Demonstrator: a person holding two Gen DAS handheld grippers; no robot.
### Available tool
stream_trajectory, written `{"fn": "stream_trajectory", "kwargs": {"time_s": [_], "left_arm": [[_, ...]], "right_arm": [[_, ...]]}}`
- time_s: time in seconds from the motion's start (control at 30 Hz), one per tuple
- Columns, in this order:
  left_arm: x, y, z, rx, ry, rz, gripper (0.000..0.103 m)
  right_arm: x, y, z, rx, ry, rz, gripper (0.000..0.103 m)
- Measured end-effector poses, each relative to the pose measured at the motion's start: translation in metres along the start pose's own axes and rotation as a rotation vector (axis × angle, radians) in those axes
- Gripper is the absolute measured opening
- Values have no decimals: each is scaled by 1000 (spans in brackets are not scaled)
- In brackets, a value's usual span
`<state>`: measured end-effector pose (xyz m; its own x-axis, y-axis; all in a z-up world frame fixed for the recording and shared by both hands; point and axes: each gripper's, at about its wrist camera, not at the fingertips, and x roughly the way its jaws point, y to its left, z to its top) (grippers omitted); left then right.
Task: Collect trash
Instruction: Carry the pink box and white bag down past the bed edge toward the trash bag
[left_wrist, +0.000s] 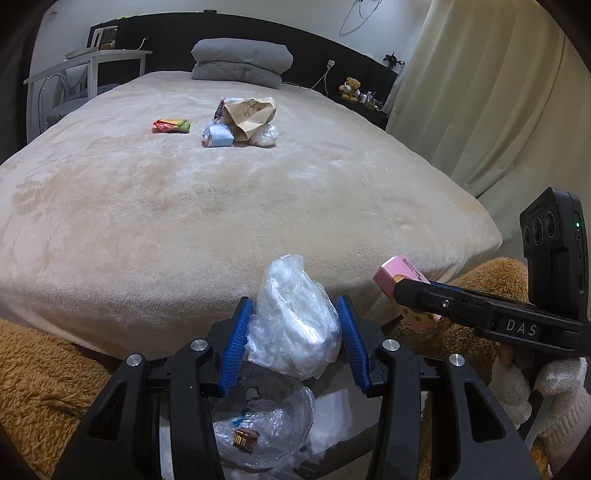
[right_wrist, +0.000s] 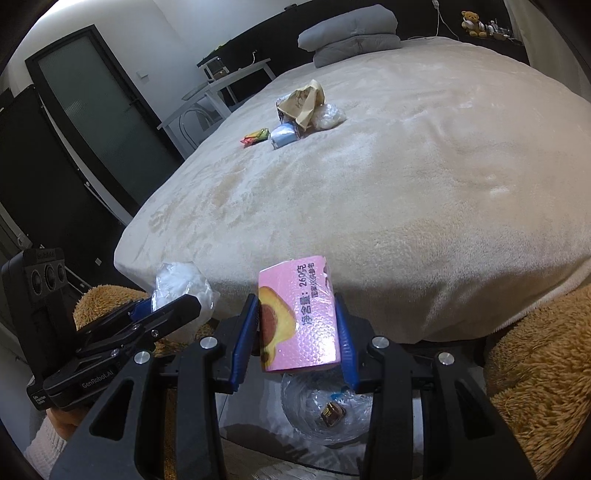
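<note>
My left gripper (left_wrist: 295, 325) is shut on a crumpled clear plastic bag (left_wrist: 293, 325), held past the foot of the bed above a bin lined with clear plastic (left_wrist: 291, 424). My right gripper (right_wrist: 297, 325) is shut on a pink snack box (right_wrist: 299, 317) over the same lined bin (right_wrist: 306, 410), where a small brown wrapper (right_wrist: 332, 413) lies. Each gripper shows in the other's view: the right gripper (left_wrist: 410, 295) with its pink snack box (left_wrist: 391, 273), the left gripper (right_wrist: 173, 302) with its clear plastic bag (right_wrist: 181, 280). More trash lies mid-bed: a brown paper bag (left_wrist: 251, 112), a blue-white packet (left_wrist: 218, 136), a clear bag (left_wrist: 264, 136) and a red-green wrapper (left_wrist: 171, 125).
The beige blanket (left_wrist: 221, 206) covers the bed, with grey pillows (left_wrist: 242, 62) at its head. Brown fuzzy fabric (left_wrist: 33, 384) flanks the bin on both sides. A white desk and chair (left_wrist: 74, 77) stand left of the bed, curtains (left_wrist: 491, 92) right, a dark door (right_wrist: 99, 99) beyond.
</note>
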<state>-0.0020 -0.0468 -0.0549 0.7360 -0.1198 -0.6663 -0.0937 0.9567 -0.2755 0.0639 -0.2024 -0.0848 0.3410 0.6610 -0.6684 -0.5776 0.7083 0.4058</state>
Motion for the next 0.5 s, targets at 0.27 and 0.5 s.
{"fn": "stream_trajectory", "kwargs": {"time_s": [0.27,0.5], "left_arm": [[22,9,-8,-44,106,33,46],[48,12,-21,-62,231,55,46]], "right_arm": [[25,-12,-8,50,131,-16,41],[44,-17,-15,88,225,-23,41]]}}
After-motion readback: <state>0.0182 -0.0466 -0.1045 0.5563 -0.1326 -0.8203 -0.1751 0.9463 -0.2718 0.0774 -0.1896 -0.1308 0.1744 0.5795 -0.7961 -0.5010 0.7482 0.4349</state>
